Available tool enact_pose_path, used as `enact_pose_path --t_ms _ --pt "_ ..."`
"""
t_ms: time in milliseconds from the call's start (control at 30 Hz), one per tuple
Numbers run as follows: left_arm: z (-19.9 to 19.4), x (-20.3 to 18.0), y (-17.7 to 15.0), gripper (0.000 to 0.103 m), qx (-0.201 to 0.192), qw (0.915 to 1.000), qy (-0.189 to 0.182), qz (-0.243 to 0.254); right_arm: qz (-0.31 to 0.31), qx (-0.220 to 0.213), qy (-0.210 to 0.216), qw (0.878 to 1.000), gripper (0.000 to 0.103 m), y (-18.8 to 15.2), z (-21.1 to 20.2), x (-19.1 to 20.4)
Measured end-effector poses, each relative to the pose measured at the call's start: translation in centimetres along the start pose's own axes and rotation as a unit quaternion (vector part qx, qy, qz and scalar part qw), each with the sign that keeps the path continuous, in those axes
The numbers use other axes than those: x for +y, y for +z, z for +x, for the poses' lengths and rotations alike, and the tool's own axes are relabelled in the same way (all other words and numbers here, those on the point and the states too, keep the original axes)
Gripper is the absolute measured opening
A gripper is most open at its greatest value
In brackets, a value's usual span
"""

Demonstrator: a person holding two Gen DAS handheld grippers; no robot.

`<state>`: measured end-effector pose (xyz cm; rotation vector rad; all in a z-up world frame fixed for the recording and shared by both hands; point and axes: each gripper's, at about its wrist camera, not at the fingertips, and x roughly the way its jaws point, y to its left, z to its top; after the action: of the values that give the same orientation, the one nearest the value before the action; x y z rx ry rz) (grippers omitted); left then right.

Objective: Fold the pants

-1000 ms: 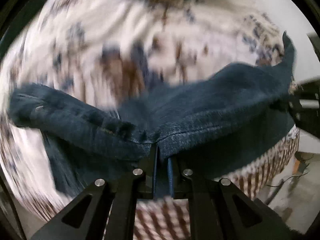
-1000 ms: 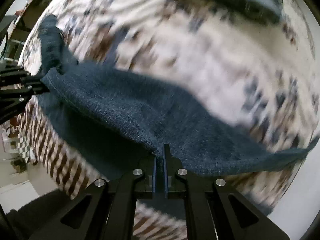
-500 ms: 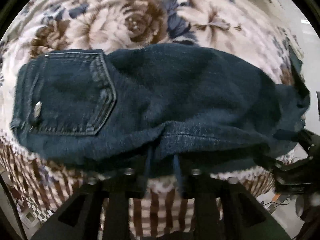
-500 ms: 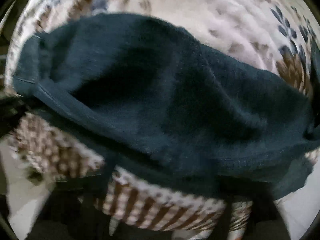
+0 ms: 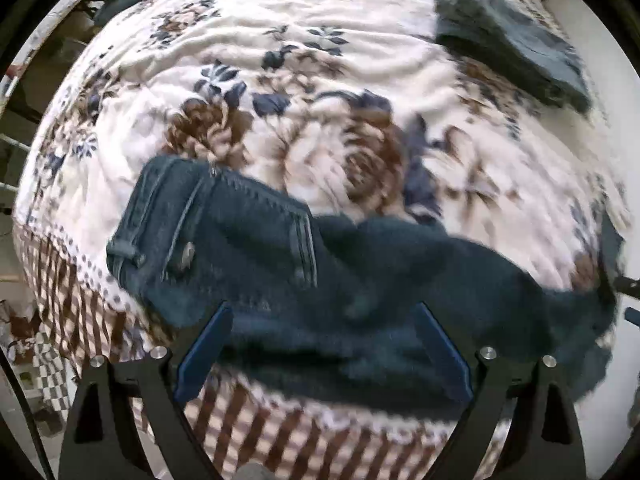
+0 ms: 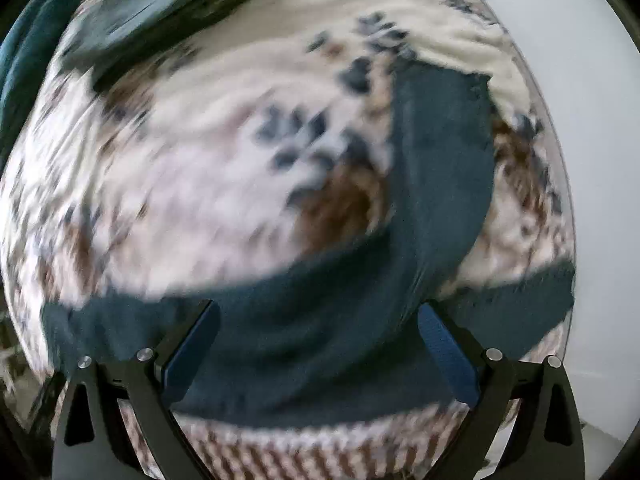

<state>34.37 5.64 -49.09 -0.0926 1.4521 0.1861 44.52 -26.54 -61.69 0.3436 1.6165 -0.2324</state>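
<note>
Jeans (image 5: 304, 280) laid lengthwise on bed (image 5: 280, 60), w/ one leg end flopped crooked. My left fingers (image 5: 200, 344) opening, right fingers (image 6: 192, 348) wide, both empty. Cross-folds left, I'd say.

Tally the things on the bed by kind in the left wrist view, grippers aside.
Dark jeans being folded: 1
Folded dark garment at the far corner: 1
Floral blanket under both: 1
Total: 3
</note>
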Motion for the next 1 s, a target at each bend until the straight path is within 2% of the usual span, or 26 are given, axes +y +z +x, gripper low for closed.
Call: enact_pose_path --t_ms 100,167,233,333,433,467,500,533,567,600,700,800,900,1000 --pt "1.6 0.0 1.6 0.093 0.007 0.9997 0.001 -0.022 0.024 0.020 0.001 1.000 0.101 5.3 2.0 -2.4" --pt "2.9 -0.5 2.5 0.093 0.023 0.9992 0.003 -0.032 0.030 0.033 -0.006 0.999 0.101 7.5 3.7 -3.3" --pt "4.2 -0.6 3.2 0.093 0.040 0.9983 -0.009 -0.040 0.023 0.045 -0.034 0.998 0.101 9.9 5.3 -3.8" --pt "6.0 -0.5 3.5 0.093 0.059 0.9965 -0.029 -0.052 -0.010 0.066 -0.102 0.993 0.100 12.1 7.7 -3.9" --pt "7.4 -0.6 3.4 0.093 0.081 0.9955 -0.004 -0.050 -0.042 0.085 -0.138 0.986 0.084 12.8 9.7 -3.3" --pt "7.7 -0.5 3.3 0.093 0.083 0.9951 -0.008 -0.053 -0.048 0.081 -0.148 0.985 0.072 12.8 9.8 -3.0" --pt "7.9 0.0 3.1 0.093 0.087 0.9936 -0.024 -0.068 -0.051 0.072 -0.156 0.984 0.051 12.7 9.6 -2.8" --pt "8.1 0.1 3.0 0.093 0.090 0.9924 -0.036 -0.076 -0.051 0.064 -0.160 0.984 0.039 12.6 9.1 -2.8" --pt "8.4 0.5 2.8 0.093 0.098 0.9893 -0.062 -0.088 -0.045 0.058 -0.157 0.985 0.019 12.3 8.6 -3.0" --pt "8.6 1.0 2.5 0.093 0.105 0.9854 -0.087 -0.102 -0.036 0.050 -0.145 0.987 0.009 12.1 7.8 -3.2" --pt "7.8 2.0 1.8 0.093 0.096 0.9823 -0.106 -0.121 -0.004 0.016 -0.116 0.993 0.007 11.3 4.7 -4.5" --pt "6.0 2.5 0.8 0.093 0.066 0.9881 -0.084 -0.111 0.061 -0.029 -0.083 0.994 0.006 9.1 0.3 -7.9" --pt "3.9 2.6 -0.3 0.093 0.025 0.9920 -0.070 -0.102 0.138 -0.059 -0.057 0.987 0.006 5.7 -3.0 -12.5" --pt "3.0 2.4 -1.4 0.093 -0.004 0.9937 -0.058 -0.095 0.216 -0.077 -0.055 0.972 0.006 0.1 -4.6 -17.2"
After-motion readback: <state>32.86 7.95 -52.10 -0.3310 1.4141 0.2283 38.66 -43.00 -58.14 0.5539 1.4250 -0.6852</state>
